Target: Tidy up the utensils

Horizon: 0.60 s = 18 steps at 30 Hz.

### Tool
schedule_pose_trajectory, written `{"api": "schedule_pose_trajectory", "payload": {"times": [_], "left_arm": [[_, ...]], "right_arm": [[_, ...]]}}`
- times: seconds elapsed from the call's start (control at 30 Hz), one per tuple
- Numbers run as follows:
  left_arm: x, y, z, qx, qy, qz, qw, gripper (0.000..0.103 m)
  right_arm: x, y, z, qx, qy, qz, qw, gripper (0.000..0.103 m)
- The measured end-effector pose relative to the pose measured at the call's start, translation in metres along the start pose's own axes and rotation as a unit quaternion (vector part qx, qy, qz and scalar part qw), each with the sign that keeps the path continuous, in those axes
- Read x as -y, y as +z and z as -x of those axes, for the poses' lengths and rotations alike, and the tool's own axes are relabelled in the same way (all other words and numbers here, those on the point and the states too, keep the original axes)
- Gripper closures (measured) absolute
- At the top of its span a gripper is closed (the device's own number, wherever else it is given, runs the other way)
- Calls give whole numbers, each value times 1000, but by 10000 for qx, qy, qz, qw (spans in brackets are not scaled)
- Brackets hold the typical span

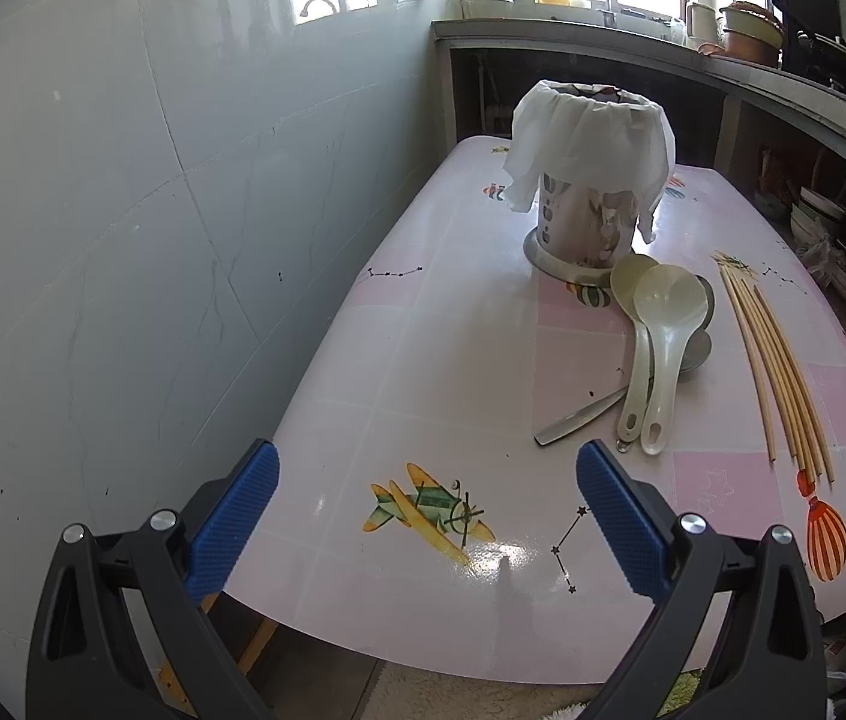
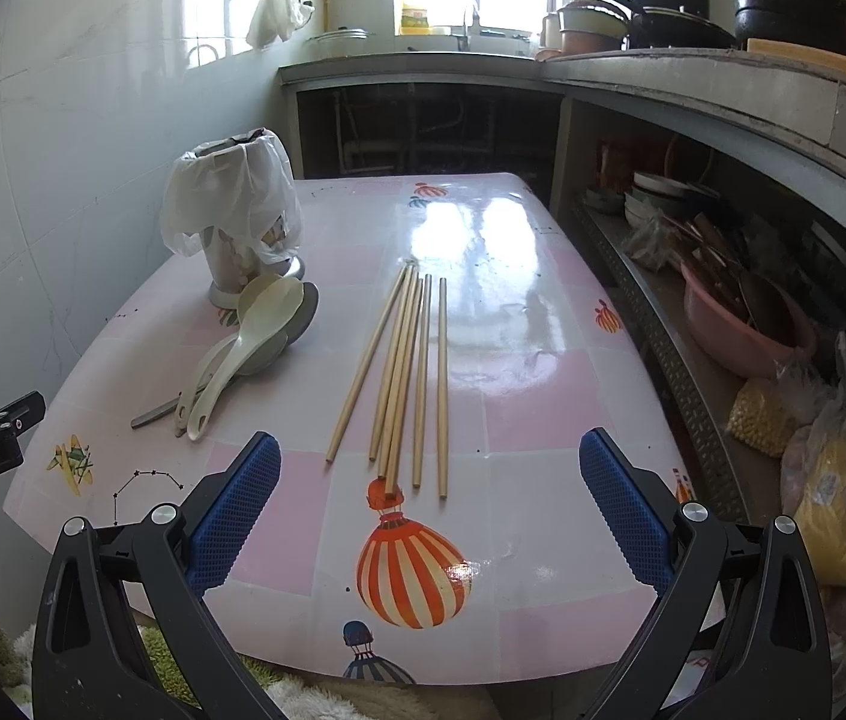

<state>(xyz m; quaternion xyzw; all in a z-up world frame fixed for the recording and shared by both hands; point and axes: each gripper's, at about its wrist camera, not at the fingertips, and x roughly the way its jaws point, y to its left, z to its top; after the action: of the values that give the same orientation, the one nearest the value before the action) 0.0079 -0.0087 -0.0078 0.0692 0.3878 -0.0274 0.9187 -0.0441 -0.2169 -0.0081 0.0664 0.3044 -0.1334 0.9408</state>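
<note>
Plainly, nothing is being held yet: the left gripper (image 1: 426,516) is hanging above the near left part of the table (image 1: 423,372) with its jaws spread wide and empty, and the right gripper (image 2: 429,510) is hovering over the near edge, equally wide and empty.

Going from the left, the holder (image 1: 588,222) is standing upright toward the back by the wall, its mouth lined with a thin plastic bag (image 1: 591,132) that is draping down the sides (loose film that will probably snag anything pushed in at an angle). Just in front of it, the spoons (image 1: 657,336) are lying in an overlapping heap, bowls toward the holder, handles toward the near edge. They are looking light, stiff and glossy, so likely slippery; the narrow handle is the sensible place to pinch. A flat metal handle (image 1: 579,417) is poking out from under them. To the right, well apart, the chopsticks (image 2: 405,372) are lying roughly parallel, thin and light, liable to roll; taking several together near mid-length seems best.

The left wrist view is showing the holder's mouth and liner more squarely. The right wrist view is showing the full chopstick row, the side shelf with a pink basin (image 2: 741,330), and the left gripper's tip at the frame edge.
</note>
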Motion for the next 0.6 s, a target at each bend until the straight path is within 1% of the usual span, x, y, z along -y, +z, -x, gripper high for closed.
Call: {"api": "schedule_pose_trajectory", "payload": {"times": [0.2,0.37,0.47,0.53,0.6], "left_arm": [[7,10,-22,-132,30,-146,9998,6],[10,21,-43,-229,-6,-203,9995,6],[14,29,-54,-211,28,-301,9993,6],[14,35,-62,-258,-76,-291,9992,6],[13,42,-71,-302,-201,-227,9991,6]], "right_arm": [[-5,7,-21,-103,32,99,9999,8],[-11,17,-38,-49,46,246,9997,8],[-16,27,-50,-58,212,323,9992,8],[-21,35,-60,-75,343,391,9986,8],[-24,41,-67,-45,593,425,9973,8]]}}
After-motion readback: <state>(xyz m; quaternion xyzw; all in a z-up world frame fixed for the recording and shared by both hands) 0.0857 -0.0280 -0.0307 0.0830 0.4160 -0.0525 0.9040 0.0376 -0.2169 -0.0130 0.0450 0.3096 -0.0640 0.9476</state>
